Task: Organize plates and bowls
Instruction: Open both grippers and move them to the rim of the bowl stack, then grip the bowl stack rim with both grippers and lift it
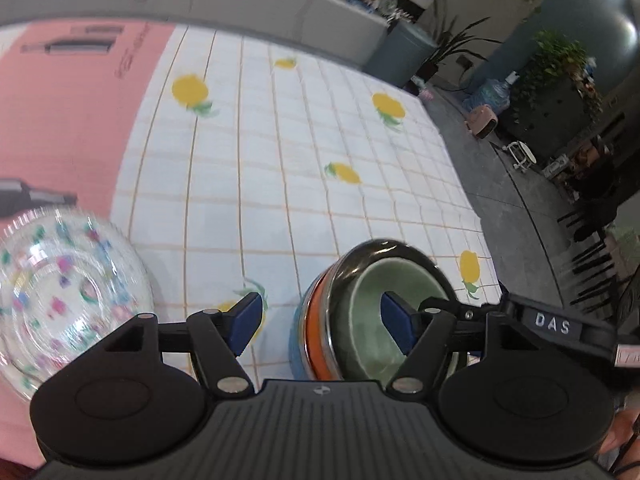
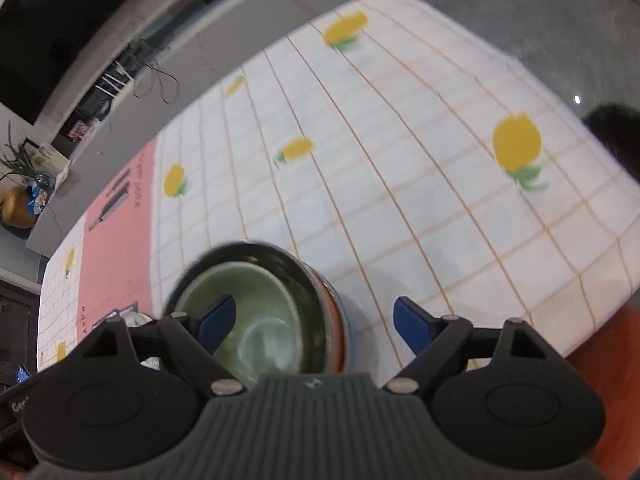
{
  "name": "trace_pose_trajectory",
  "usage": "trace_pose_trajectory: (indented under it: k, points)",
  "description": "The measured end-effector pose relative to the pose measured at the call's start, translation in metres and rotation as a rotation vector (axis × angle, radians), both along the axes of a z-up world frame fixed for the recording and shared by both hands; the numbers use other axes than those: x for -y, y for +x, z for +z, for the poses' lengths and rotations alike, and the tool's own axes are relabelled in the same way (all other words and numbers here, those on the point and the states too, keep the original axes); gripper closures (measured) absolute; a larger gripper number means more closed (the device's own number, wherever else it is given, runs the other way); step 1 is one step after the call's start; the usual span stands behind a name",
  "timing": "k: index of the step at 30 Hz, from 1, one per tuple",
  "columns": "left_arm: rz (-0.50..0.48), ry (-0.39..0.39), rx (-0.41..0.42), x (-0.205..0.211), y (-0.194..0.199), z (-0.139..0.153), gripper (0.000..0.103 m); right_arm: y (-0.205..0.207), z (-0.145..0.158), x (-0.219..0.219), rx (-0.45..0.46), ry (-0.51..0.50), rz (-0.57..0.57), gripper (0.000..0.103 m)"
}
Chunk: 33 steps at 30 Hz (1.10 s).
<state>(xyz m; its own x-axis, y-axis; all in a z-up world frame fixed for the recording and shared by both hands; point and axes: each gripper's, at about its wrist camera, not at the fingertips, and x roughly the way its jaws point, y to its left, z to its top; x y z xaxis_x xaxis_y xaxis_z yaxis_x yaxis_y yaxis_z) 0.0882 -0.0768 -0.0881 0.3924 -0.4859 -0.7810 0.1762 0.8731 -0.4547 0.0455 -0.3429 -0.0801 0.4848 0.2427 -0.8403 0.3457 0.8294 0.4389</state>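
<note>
Checked tablecloth with lemons, a stack of bowls near the table's front edge, both claws spread.

The table carries a pink mat at its left side and a nest of bowls close to its front edge: a pale green bowl sits inside a dark metal one, with orange and blue rims below. A clear flowered glass plate lies towards the front left corner, partly on the mat. The left claw and right claw both hang spread and empty, one blue pad of each over the green bowl. The stacking step looks complete; next, I judge, the left claw must shift to the plate's rim and pinch it gently, since glass slips.
</note>
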Motion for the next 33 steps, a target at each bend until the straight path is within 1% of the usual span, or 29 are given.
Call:
trace_pose_trajectory:
  k: [2, 6, 7, 11, 13, 14, 15, 17, 18, 19, 21, 23, 30, 33]
  points:
    - [0.009, -0.016, -0.042, 0.000, 0.002, -0.009, 0.023, 0.001, -0.010, 0.002, -0.031, 0.040, -0.004, 0.018]
    - [0.046, -0.076, -0.131, 0.000, 0.005, -0.027, 0.025, 0.002, -0.032, 0.006, -0.093, 0.167, -0.024, 0.019]
    - [0.054, -0.084, -0.146, 0.001, 0.006, -0.031, 0.025, 0.002, -0.035, 0.007, -0.103, 0.180, -0.029, 0.020]
    - [0.067, -0.086, -0.186, 0.004, 0.009, -0.038, 0.032, 0.004, -0.044, 0.008, -0.132, 0.182, -0.047, 0.028]
    - [0.070, -0.082, -0.203, 0.006, 0.010, -0.041, 0.034, 0.005, -0.047, 0.009, -0.137, 0.205, -0.050, 0.028]
    - [0.070, -0.082, -0.214, 0.006, 0.011, -0.042, 0.036, 0.005, -0.049, 0.010, -0.142, 0.217, -0.052, 0.029]
    - [0.069, -0.084, -0.224, 0.007, 0.011, -0.044, 0.040, 0.006, -0.051, 0.010, -0.146, 0.227, -0.053, 0.031]
    - [0.063, -0.086, -0.245, 0.010, 0.012, -0.046, 0.043, 0.007, -0.054, 0.010, -0.159, 0.243, -0.050, 0.035]
    - [0.062, -0.091, -0.249, 0.011, 0.013, -0.047, 0.047, 0.007, -0.055, 0.010, -0.166, 0.250, -0.051, 0.038]
    - [0.061, -0.097, -0.250, 0.011, 0.013, -0.046, 0.048, 0.007, -0.057, 0.010, -0.169, 0.262, -0.054, 0.038]
    - [0.057, -0.084, -0.252, 0.015, 0.014, -0.045, 0.049, 0.007, -0.058, 0.011, -0.172, 0.290, -0.058, 0.045]
    - [0.059, -0.076, -0.259, 0.017, 0.016, -0.044, 0.049, 0.008, -0.058, 0.012, -0.171, 0.311, -0.060, 0.049]
    - [0.063, -0.044, -0.249, 0.025, 0.017, -0.040, 0.050, 0.007, -0.058, 0.016, -0.182, 0.334, -0.088, 0.050]
    - [0.068, -0.030, -0.247, 0.026, 0.018, -0.037, 0.050, 0.006, -0.056, 0.016, -0.174, 0.328, -0.090, 0.051]
